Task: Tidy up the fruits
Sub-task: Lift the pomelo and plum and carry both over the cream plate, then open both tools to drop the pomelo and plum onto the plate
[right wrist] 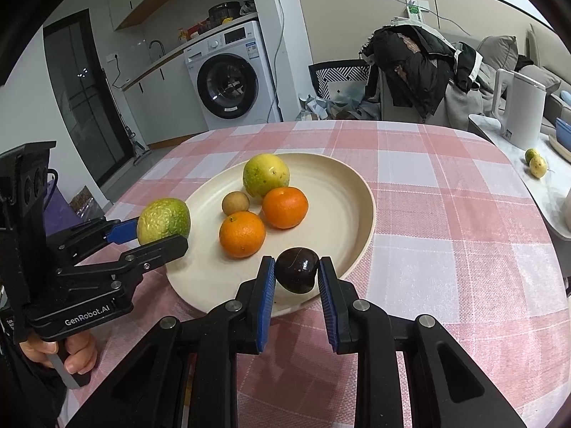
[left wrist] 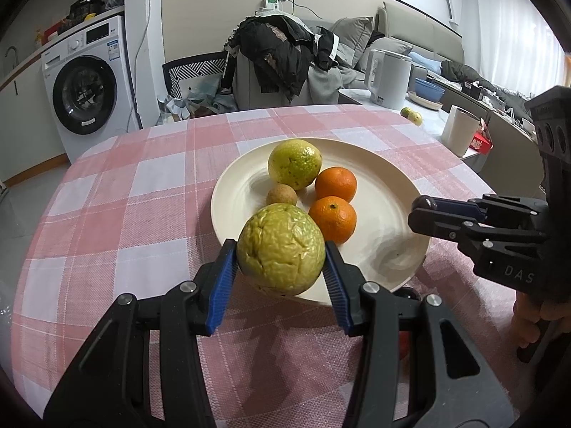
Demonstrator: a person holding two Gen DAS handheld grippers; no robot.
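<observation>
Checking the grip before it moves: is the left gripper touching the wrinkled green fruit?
Touching. In the left wrist view both blue pads press against the sides of the wrinkled green fruit, held by the left gripper.

Home — washing machine [right wrist: 228,78], sofa [left wrist: 421,35], checked tablecloth [right wrist: 428,214], clothes-draped chair [left wrist: 278,67].

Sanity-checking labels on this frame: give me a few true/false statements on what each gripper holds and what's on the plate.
1. The left gripper grips a wrinkled green-yellow fruit. True.
2. The right gripper has nothing between its fingers. False: a dark fruit sits between them.
3. Two oranges lie on the plate. True.
4. The plate is blue. False: it is cream.
5. The tablecloth is pink checked. True.
</observation>
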